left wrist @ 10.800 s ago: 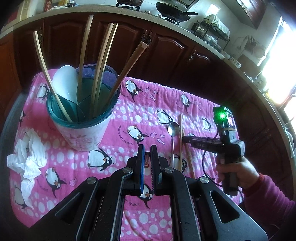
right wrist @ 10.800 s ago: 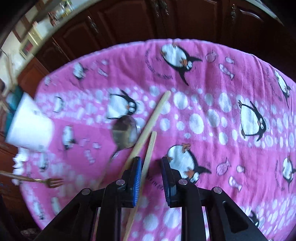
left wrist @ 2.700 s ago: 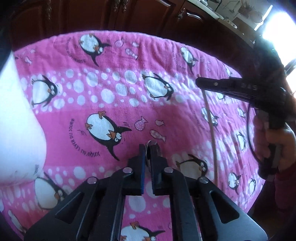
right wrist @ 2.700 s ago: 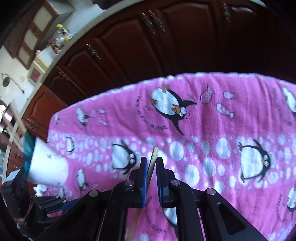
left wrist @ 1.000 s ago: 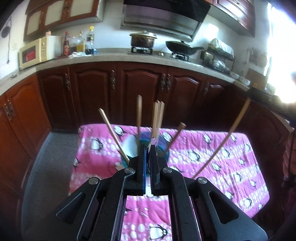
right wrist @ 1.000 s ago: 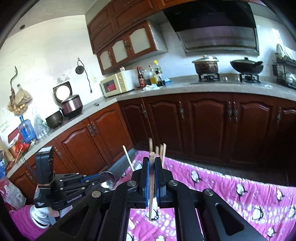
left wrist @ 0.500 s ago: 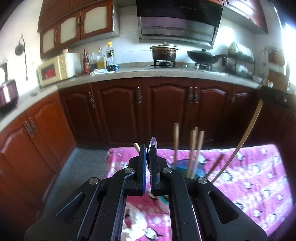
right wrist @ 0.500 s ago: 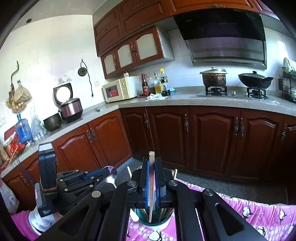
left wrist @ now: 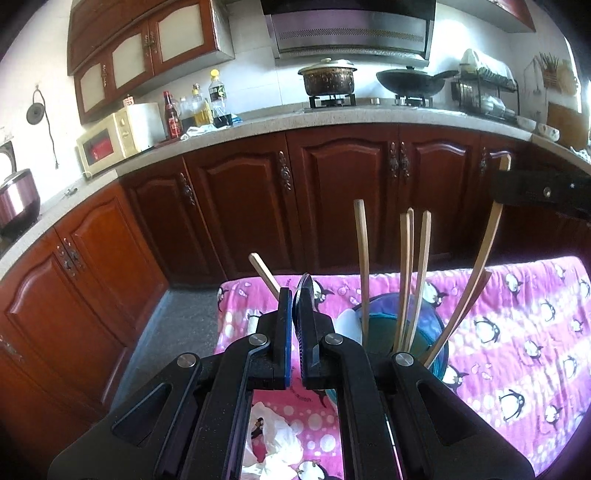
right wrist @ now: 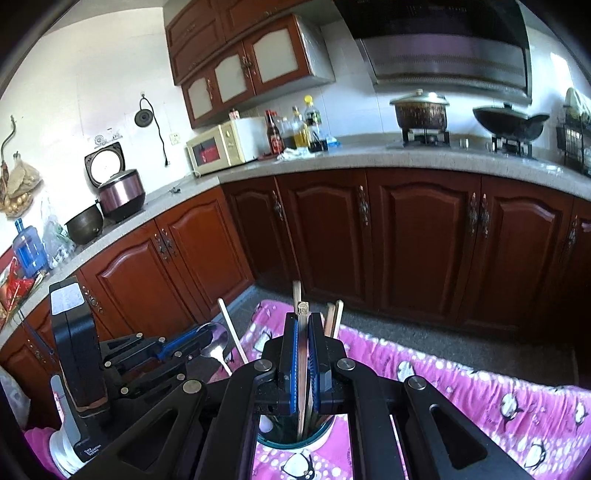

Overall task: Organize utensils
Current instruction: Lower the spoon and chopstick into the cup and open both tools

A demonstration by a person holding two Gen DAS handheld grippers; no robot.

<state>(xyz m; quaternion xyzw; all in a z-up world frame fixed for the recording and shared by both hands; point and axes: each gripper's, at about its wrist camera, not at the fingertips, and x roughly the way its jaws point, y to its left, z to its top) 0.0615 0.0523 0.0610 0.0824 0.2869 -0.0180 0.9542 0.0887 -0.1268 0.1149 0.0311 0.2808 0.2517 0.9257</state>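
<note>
Two grippers are clamped on utensils: the left gripper [left wrist: 294,306] pinches a metal spoon [right wrist: 217,341], bowl uppermost, while the right gripper [right wrist: 302,328] squeezes a pale wooden chopstick [right wrist: 301,363] that slants down into the teal-rimmed holder [left wrist: 441,356]. Several more chopsticks [left wrist: 405,273] stand upright inside it. Beneath lies a pink penguin cloth [left wrist: 532,314], with crumpled white tissue [left wrist: 275,439] at its near left.

Home kitchen: wooden cabinets [left wrist: 236,206], stone counter [right wrist: 332,155], microwave [right wrist: 221,147], pot [left wrist: 327,79] on gas stove, range hood [left wrist: 351,29].
</note>
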